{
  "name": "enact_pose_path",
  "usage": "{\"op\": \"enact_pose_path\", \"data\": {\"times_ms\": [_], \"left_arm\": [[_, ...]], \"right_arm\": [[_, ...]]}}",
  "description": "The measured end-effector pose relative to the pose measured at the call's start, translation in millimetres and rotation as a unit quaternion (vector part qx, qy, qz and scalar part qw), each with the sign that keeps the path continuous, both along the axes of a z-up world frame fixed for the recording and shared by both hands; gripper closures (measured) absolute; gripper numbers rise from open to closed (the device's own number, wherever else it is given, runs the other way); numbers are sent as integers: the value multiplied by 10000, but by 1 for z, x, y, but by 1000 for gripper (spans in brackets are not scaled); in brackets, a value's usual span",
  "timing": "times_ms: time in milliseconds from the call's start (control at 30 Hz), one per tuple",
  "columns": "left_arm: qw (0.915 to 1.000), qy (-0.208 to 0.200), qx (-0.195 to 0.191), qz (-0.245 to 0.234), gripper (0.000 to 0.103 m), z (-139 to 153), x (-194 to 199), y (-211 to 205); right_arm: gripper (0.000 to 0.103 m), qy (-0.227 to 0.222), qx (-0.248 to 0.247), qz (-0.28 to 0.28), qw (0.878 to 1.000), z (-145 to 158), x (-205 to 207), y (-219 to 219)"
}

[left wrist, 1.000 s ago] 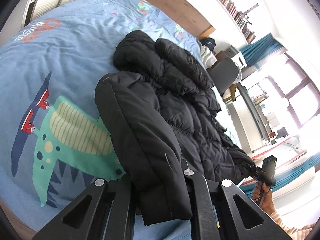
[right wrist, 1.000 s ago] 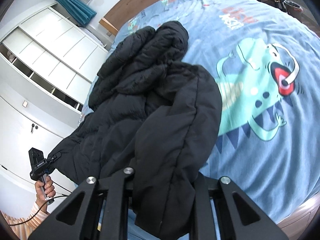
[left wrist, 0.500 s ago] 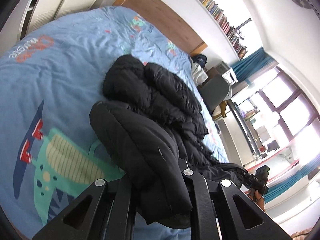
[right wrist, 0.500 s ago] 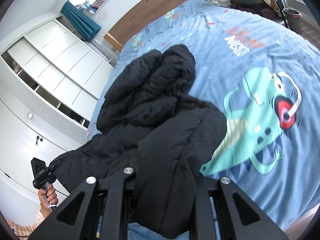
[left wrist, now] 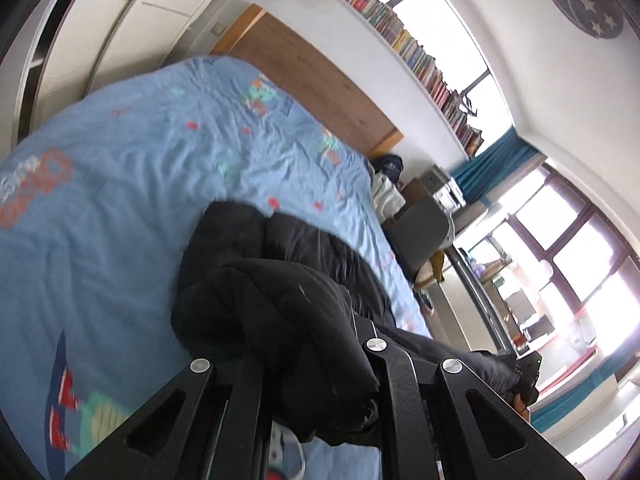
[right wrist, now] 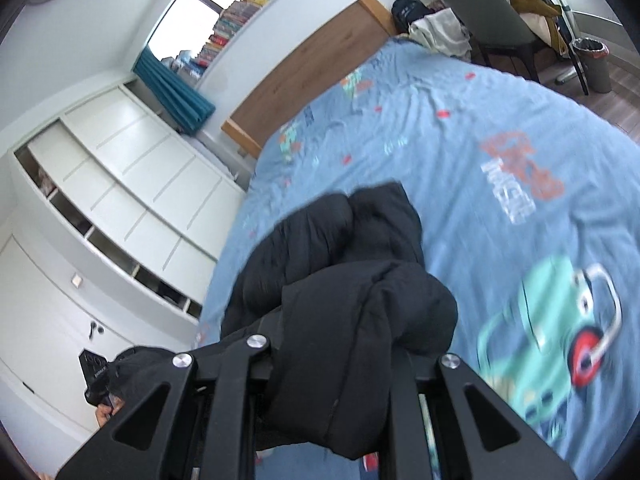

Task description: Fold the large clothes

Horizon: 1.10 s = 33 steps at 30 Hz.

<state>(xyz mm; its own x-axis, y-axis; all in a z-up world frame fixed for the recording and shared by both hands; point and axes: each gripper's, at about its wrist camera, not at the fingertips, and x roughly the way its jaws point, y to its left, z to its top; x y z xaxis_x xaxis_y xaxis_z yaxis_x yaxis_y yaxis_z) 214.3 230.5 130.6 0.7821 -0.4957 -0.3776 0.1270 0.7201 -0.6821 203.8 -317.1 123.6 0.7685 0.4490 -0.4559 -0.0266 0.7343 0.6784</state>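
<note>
A black puffer jacket (left wrist: 280, 312) lies partly on the blue dinosaur duvet (left wrist: 112, 200), with its near edge lifted off the bed. My left gripper (left wrist: 308, 356) is shut on a thick fold of that edge, which hides its fingertips. In the right wrist view the same jacket (right wrist: 360, 280) bunches up over my right gripper (right wrist: 332, 354), shut on another part of the edge. Each gripper also shows small in the other's view, held in a hand: the right gripper (left wrist: 527, 376) and the left gripper (right wrist: 94, 374), with jacket cloth stretched between them.
A wooden headboard (left wrist: 320, 80) and a long bookshelf (left wrist: 420, 60) stand beyond the bed. White wardrobes (right wrist: 120, 200) line one side. On the other side are a grey chair (right wrist: 480, 12), a pile of clothes (right wrist: 440, 32), a desk and a bin (right wrist: 592, 64).
Both grippers have risen and carried the jacket's near edge up and toward the headboard. The jacket now bunches over itself, and more of the room shows above the bed.
</note>
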Motion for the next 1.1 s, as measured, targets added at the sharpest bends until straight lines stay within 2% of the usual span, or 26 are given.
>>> {"op": "enact_pose_path", "data": {"times_ms": [200, 367, 467, 600, 733, 900, 1100], "left_arm": [[9997, 15, -28, 258, 93, 14, 86, 8], [9988, 225, 49, 433, 93, 6, 164, 12], [9977, 420, 119, 511, 93, -9, 208, 12], [9955, 722, 135, 595, 92, -40, 260, 14], [9916, 1094, 215, 663, 88, -80, 302, 13], [9875, 1421, 104, 677, 87, -126, 338, 10], [9847, 1609, 79, 666, 87, -147, 354, 5]], "right_arm": [[88, -68, 29, -221, 9997, 30, 90, -5], [88, 67, -23, -400, 9992, 31, 175, -4], [88, 317, 83, -576, 9978, 14, 225, -8], [88, 709, 264, -766, 9942, -22, 282, -15], [87, 1172, 358, -891, 9885, -71, 333, -21], [87, 1533, 440, -884, 9832, -121, 370, -23], [87, 1744, 441, -822, 9803, -155, 394, -22]]}}
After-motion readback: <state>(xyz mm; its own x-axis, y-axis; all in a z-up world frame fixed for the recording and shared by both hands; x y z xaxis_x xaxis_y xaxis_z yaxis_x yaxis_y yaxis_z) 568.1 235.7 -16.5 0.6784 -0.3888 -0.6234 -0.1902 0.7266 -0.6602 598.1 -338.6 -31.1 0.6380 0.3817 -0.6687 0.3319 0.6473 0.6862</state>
